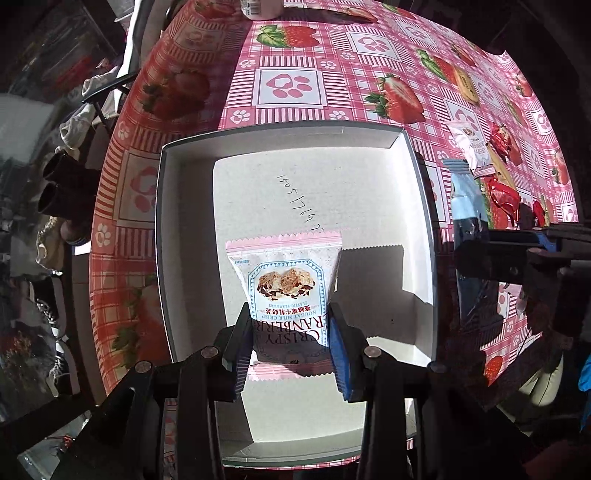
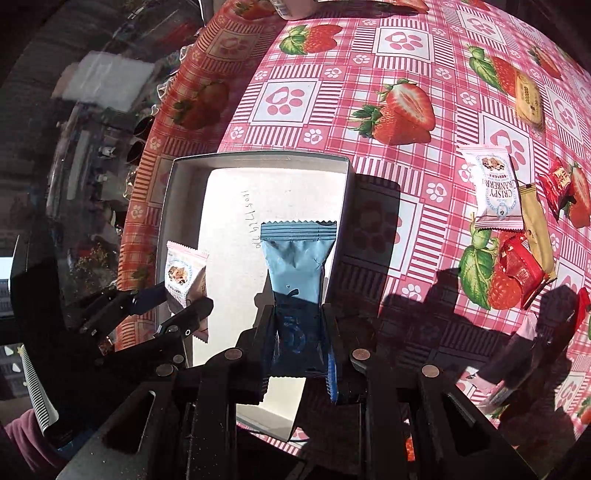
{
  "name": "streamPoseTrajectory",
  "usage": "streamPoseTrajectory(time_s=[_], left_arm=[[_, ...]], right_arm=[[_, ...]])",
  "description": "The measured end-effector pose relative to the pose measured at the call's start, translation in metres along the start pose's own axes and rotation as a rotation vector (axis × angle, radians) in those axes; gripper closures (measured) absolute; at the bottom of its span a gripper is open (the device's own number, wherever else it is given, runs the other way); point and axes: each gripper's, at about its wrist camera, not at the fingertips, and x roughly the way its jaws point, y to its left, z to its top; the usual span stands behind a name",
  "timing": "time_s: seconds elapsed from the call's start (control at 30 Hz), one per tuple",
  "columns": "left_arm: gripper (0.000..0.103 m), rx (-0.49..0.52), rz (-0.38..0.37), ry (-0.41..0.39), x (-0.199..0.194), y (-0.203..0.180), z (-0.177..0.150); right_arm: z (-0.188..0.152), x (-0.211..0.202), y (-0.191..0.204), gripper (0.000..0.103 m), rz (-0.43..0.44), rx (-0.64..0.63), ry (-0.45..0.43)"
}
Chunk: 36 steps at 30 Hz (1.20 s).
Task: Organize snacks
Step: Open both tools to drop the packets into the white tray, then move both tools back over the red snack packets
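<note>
My left gripper (image 1: 291, 343) is shut on a pink-and-white cranberry nougat packet (image 1: 288, 280), which hangs over the inside of the white cardboard box (image 1: 184, 206). In the right wrist view that same left gripper (image 2: 177, 306) and nougat packet (image 2: 184, 273) show at the left, above the box (image 2: 166, 221). My right gripper (image 2: 299, 339) is shut on a light-blue snack packet (image 2: 295, 266), held over the box's right part. The blue packet (image 1: 463, 206) also shows at the right of the left wrist view, beside the box wall.
On the strawberry-print tablecloth (image 2: 295, 99) to the right lie a second cranberry packet (image 2: 495, 184), a tan packet (image 2: 537, 229), red wrapped snacks (image 2: 521, 273) and a biscuit packet (image 2: 530, 101). A bottle base (image 1: 258, 9) stands at the far edge. Shoes and clutter sit beyond the table's left edge.
</note>
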Motion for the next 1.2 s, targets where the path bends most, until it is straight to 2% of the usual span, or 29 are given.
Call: streamPoseTrajectory(time_s=[0.33, 0.4, 0.47, 0.5, 0.53, 0.57, 0.63, 0.8, 0.83, 0.87, 0.93, 1.2], left_arm=[[0.06, 0.005, 0.016, 0.024, 0.009, 0.012, -0.009], [0.057, 0.015, 0.02, 0.031, 0.01, 0.011, -0.01], [0.038, 0.021, 0.029, 0.034, 0.01, 0.009, -0.01], [0.034, 0.022, 0.032, 0.029, 0.009, 0.008, -0.011], [0.03, 0.024, 0.033, 0.026, 0.008, 0.007, -0.01], [0.029, 0.027, 0.03, 0.024, 0.006, 0.004, -0.01], [0.029, 0.033, 0.032, 0.029, 0.005, -0.001, -0.009], [0.029, 0.052, 0.041, 0.05, 0.005, -0.013, -0.008], [0.029, 0.057, 0.041, 0.054, 0.005, -0.018, -0.006], [0.029, 0.064, 0.04, 0.057, 0.005, -0.022, -0.007], [0.029, 0.082, 0.041, 0.062, 0.003, -0.032, -0.006], [0.029, 0.154, 0.023, 0.081, -0.002, -0.075, 0.0]], right_arm=[[0.005, 0.027, 0.028, 0.079, -0.017, -0.03, 0.071], [0.004, 0.029, 0.029, 0.078, -0.017, -0.028, 0.083], [0.005, 0.031, 0.029, 0.077, -0.025, -0.02, 0.092], [0.004, 0.032, 0.028, 0.07, -0.026, -0.014, 0.095], [0.004, 0.031, 0.026, 0.039, -0.029, -0.005, 0.096], [0.004, 0.03, 0.023, 0.014, -0.035, 0.006, 0.087], [0.002, 0.024, 0.018, 0.012, -0.042, 0.018, 0.061], [-0.004, 0.019, -0.009, 0.012, -0.056, 0.094, 0.062], [-0.007, 0.018, -0.015, 0.01, -0.066, 0.108, 0.058], [-0.01, 0.017, -0.022, 0.0, -0.081, 0.119, 0.055], [-0.016, 0.015, -0.035, 0.0, -0.106, 0.144, 0.049], [-0.051, 0.009, -0.096, 0.0, -0.1, 0.301, 0.059]])
